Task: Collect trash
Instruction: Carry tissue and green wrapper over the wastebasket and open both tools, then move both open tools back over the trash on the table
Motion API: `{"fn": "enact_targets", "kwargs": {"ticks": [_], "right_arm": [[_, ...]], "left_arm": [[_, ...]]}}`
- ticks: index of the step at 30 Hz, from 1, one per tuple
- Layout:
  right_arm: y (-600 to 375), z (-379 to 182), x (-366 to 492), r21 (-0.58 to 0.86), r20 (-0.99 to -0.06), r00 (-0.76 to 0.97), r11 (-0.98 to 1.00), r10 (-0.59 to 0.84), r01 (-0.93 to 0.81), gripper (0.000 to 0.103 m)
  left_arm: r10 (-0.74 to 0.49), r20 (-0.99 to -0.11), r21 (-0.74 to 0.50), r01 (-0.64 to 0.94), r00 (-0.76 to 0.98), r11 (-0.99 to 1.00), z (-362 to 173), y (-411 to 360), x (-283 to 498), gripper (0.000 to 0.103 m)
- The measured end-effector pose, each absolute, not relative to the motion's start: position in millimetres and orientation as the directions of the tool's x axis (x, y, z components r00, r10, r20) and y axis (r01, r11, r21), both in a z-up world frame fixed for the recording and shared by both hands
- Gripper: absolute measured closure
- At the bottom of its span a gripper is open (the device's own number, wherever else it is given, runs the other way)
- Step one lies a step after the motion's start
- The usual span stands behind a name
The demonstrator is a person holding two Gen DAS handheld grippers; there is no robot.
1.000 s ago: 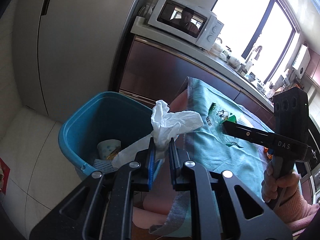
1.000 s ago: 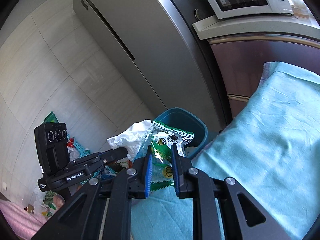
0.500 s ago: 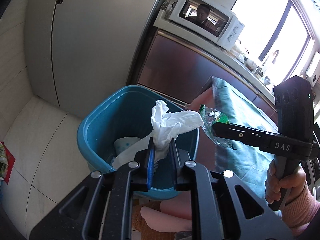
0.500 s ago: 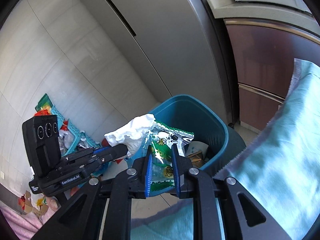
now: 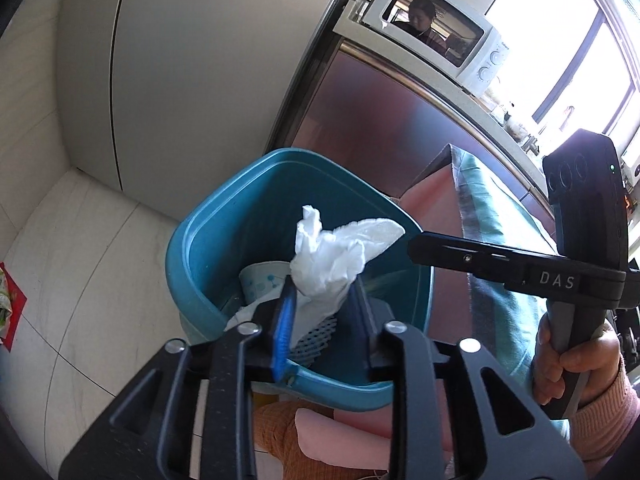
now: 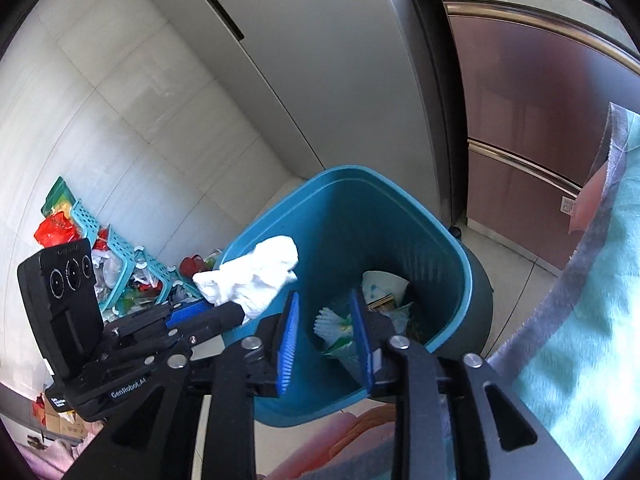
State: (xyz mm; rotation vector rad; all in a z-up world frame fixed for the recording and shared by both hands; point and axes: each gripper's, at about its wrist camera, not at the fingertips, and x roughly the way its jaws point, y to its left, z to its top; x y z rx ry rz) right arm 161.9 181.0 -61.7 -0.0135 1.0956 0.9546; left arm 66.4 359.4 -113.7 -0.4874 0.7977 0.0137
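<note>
Two tools: both held over the bin (image 5: 208,240), each pointing down into it
Left tool (image 5: 320,312): jaws opening – the tissue (image 5: 336,256) sits between the blue pads (image 5: 285,320), which no longer squeeze it tight; it stands up above the fingertips, over the bin's mouth
Right tool (image 6: 326,330): jaws opening, nothing between the pads (image 6: 289,344); seen from the left camera it reaches in from the right, its tip (image 5: 416,245) just beside the tissue
Wrapper (image 6: 338,330): green and white, lying inside the bin below the right tool's open jaws
Bin: blue plastic, on the tiled floor (image 5: 80,264) beside the fridge (image 5: 192,80); a paper cup (image 5: 260,280) and other scraps lie inside
Hand (image 5: 568,356): grips the right tool's handle, pink sleeve at the wrist
Cloth (image 6: 592,280): teal, draped over the bench edge just right of the bin
Floor beyond – a pale blue basket (image 6: 120,248) with red and green packets around it, well apart from the bin
Microwave (image 5: 436,36): white, on the bench above the brown cabinets
</note>
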Motion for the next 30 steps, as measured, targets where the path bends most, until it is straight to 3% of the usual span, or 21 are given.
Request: {"fn": "enact_targets", "kwargs": {"ticks": [1,10,14,22,30], "right_arm": [[180,-62,163,0.432,-0.753,0.117,0.620,0.647,-0.655,0.075],[154,-52,160,0.470,-0.705,0.147,0.612,0.694,-0.636,0.070],[129,-37,144,0.457,-0.667,0.184,0.592,0.722,-0.664,0.064],[42,-8,104,0.392,-0.603,0.338,0.637,0.723,-0.663,0.056],[-85,-3,71,0.348,-0.593,0.568,0.818,0.571,-0.458,0.055]], "left_arm": [[-0.171,-0.693,-0.418,-0.198,0.700,0.887,-116,361,68,0.061],[-0.170,-0.693,-0.417,-0.198,0.701,0.887,-116,359,66,0.061],[-0.178,-0.666,-0.413,-0.160,0.724,0.896,-101,348,61,0.052],[-0.295,-0.608,-0.401,0.035,0.737,0.915,-68,284,63,0.046],[-0.452,-0.595,-0.389,0.254,0.664,0.885,-55,192,83,0.045]]}}
